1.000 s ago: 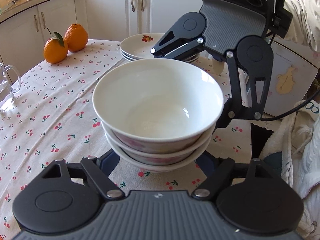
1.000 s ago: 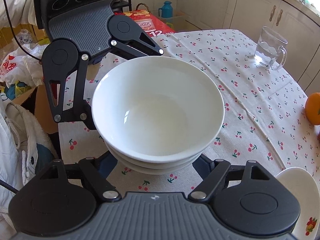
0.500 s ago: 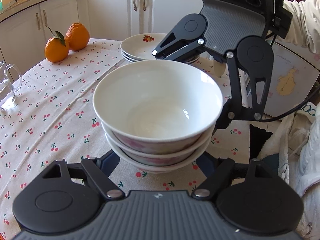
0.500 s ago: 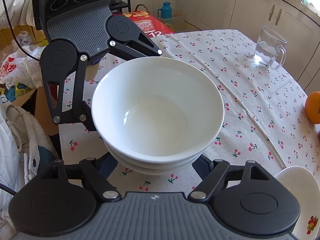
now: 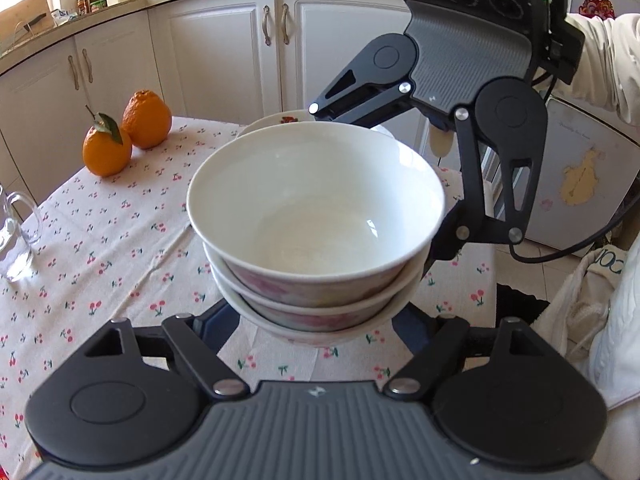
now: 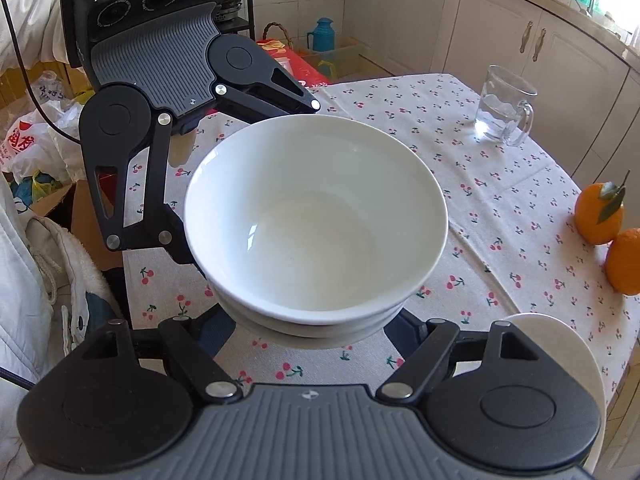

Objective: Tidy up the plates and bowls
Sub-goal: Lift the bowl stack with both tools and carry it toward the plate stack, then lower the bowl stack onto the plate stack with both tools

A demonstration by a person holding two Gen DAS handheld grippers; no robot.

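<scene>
A stack of three white bowls (image 5: 316, 220) with pink flower print is held up above the cherry-print tablecloth (image 5: 120, 240). My left gripper (image 5: 316, 320) has its wide-spread jaws against the stack's near side; its fingertips are hidden under the bowls. My right gripper (image 5: 400, 184) clasps the stack from the far side. In the right wrist view the stack (image 6: 316, 224) sits between my right gripper (image 6: 312, 328) and the left one (image 6: 224, 184) opposite. A stack of white plates (image 5: 280, 122) with a red flower lies behind the bowls, and its edge shows in the right wrist view (image 6: 560, 344).
Two oranges (image 5: 124, 132) sit at the table's far left, also at the right edge of the right wrist view (image 6: 608, 232). A glass mug of water (image 6: 504, 106) stands near the table's edge. White cabinets (image 5: 224, 48) stand behind. Bags and a red box (image 6: 296, 60) are on the floor.
The bowl stack has risen off the tablecloth with both grippers around it, and the view has tilted up. The plates behind are now mostly hidden by the bowls.
</scene>
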